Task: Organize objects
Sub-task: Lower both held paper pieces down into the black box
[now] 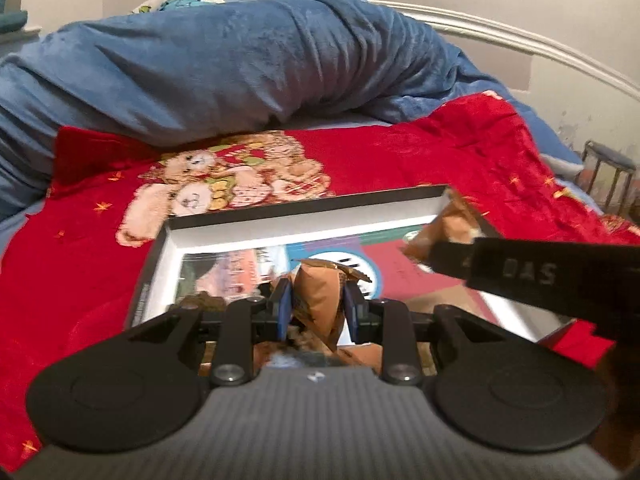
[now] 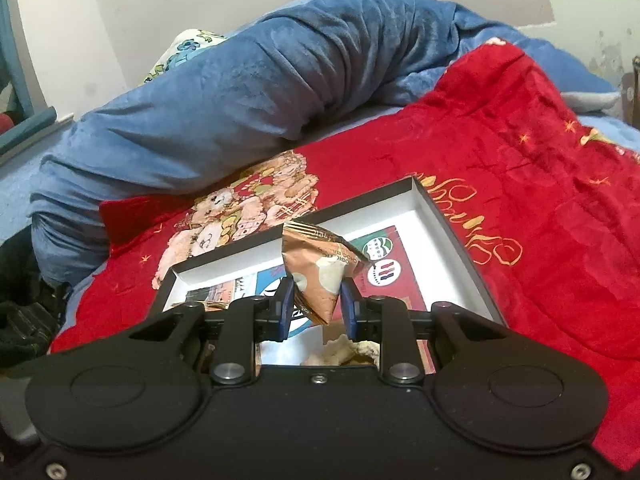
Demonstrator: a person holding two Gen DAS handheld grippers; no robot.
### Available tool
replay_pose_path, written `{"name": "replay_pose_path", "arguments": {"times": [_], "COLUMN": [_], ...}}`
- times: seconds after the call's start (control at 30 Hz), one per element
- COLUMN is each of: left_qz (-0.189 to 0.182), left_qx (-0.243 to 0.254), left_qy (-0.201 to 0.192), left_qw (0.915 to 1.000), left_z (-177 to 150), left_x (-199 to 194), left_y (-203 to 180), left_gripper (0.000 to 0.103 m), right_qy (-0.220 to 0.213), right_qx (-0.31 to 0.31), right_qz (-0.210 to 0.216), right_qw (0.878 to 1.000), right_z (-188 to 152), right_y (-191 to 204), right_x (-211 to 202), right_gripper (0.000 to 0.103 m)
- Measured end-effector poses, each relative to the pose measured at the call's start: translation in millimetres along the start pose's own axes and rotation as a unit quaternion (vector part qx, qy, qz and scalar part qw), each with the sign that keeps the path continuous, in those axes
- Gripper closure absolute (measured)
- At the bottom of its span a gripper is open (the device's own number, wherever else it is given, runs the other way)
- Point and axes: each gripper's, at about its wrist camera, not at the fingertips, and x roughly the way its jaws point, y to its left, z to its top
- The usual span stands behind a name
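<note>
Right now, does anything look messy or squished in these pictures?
Yes. Both snack packets look crumpled: the left gripper pinches one brown packet and the right gripper pinches another packet, both held over the open box. The blue blanket is heaped up unevenly behind the red blanket.

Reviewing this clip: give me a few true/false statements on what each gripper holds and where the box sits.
1. The left gripper is shut on a brown snack packet. True.
2. The right gripper is open and holds nothing. False: it grips a brown packet.
3. The box lies on a red blanket. True.
4. The box has a lid on. False: it is open on top, its inside showing.
5. A green duvet lies behind. False: the duvet is blue.
</note>
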Motion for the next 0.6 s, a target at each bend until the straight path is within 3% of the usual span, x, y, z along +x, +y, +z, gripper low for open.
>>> {"name": "replay_pose_path", "arguments": {"times": [0.17,0.37,0.6], "left_qz": [-0.012,-0.023,-0.029], "left_qx": [0.0,-0.005,-0.006], "left_qy": [-0.001,0.027,0.025], "left_qw": [0.9999,0.9994,0.9993], "left_z": [3.7,-4.2,-7.8], "left_x": [9.8,26.4,28.2], "left_y": [-6.9,-9.4,-12.4], "left_gripper": [0.07,0.07,0.069], "right_qy": [0.023,0.039,0.051], "right_qx": [0.009,0.021,0.026], "right_qz": [0.001,-0.025,-0.021], "right_qw": [1.0,0.999,0.998], "right_z": [5.9,7.0,3.6], "right_y": [-12.6,-20.9,-20.1], "right_x": [13.3,24.2,30.4], "right_gripper": [0.079,0.079,0.078]}}
